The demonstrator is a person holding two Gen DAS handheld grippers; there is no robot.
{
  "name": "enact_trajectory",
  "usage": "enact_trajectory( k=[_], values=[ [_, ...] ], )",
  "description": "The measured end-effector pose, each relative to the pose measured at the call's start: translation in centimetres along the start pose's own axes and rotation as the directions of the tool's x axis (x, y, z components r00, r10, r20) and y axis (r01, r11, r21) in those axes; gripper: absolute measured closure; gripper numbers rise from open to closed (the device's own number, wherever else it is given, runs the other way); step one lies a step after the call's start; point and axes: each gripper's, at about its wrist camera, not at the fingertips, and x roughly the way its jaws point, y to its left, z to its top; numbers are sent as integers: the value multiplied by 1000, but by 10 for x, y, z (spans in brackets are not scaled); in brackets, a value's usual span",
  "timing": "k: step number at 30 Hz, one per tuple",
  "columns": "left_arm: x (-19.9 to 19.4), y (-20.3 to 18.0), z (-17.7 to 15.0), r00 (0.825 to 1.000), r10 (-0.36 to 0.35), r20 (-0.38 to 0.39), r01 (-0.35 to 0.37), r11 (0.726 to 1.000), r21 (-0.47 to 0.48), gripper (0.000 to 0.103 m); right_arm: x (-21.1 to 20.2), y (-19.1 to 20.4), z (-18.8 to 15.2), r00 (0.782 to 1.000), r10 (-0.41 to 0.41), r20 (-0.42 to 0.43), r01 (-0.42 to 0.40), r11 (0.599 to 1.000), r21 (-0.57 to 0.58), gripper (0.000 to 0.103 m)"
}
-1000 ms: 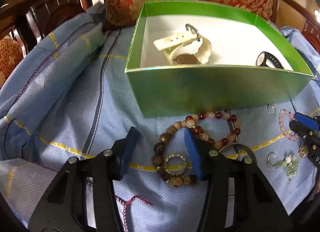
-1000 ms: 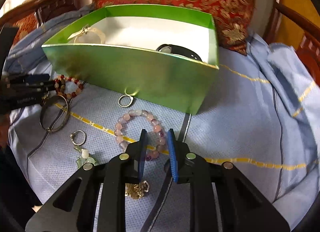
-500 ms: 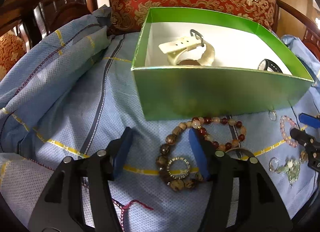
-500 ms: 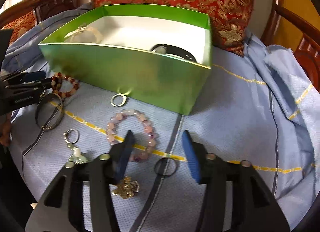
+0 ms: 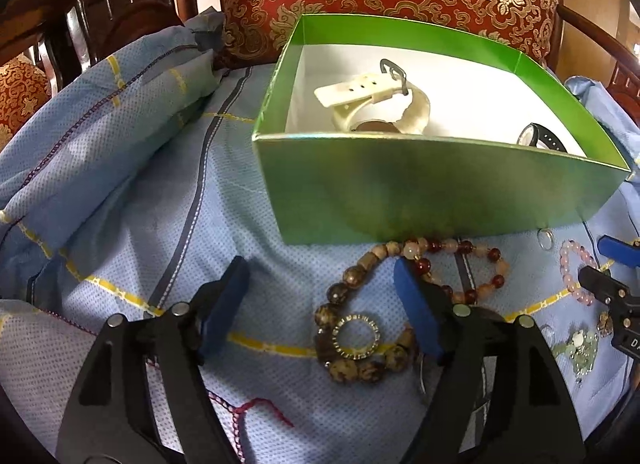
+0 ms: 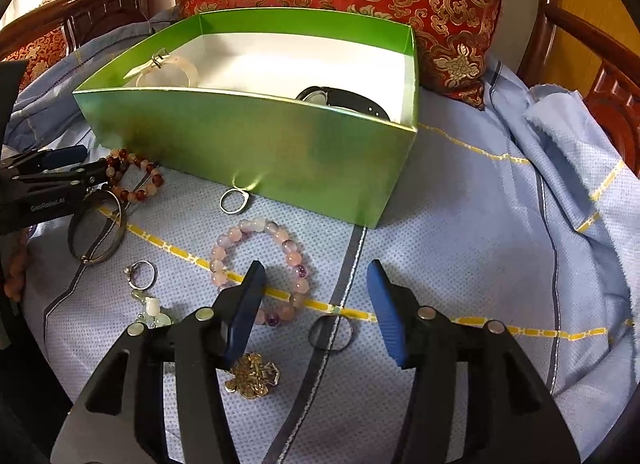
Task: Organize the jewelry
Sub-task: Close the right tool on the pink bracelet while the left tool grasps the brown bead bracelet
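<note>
Left tool (image 5: 320,304) spread apart above the brown bead bracelet (image 5: 360,328), lower centre. Right tool (image 6: 316,308) spread apart over a dark ring (image 6: 331,332), lower centre.

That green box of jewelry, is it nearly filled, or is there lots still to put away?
Only begun. The green box holds just a white watch and a black watch. Both grippers, left and right, are open and empty. Still on the cloth: the pink bracelet, brown bead bracelet, red bead bracelet, bangle, rings and a gold brooch.
</note>
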Motion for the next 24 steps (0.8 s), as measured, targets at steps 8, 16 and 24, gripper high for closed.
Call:
enact_trajectory(
  k=[8, 16, 24],
  values=[
    [-2, -2, -4, 1000, 2, 8, -2, 1000, 4, 28, 0, 4, 0, 1000, -10, 7, 10, 1000, -15, 52],
    [-3, -2, -5, 1000, 5, 10, -5, 1000, 6, 28, -3, 20, -1, 1000, 15, 17, -14, 995, -100, 83],
    [-4, -2, -4, 1000, 2, 13, -2, 1000, 9, 29, -3, 23, -3, 999, 26, 20, -23, 993, -116, 90]
  ],
)
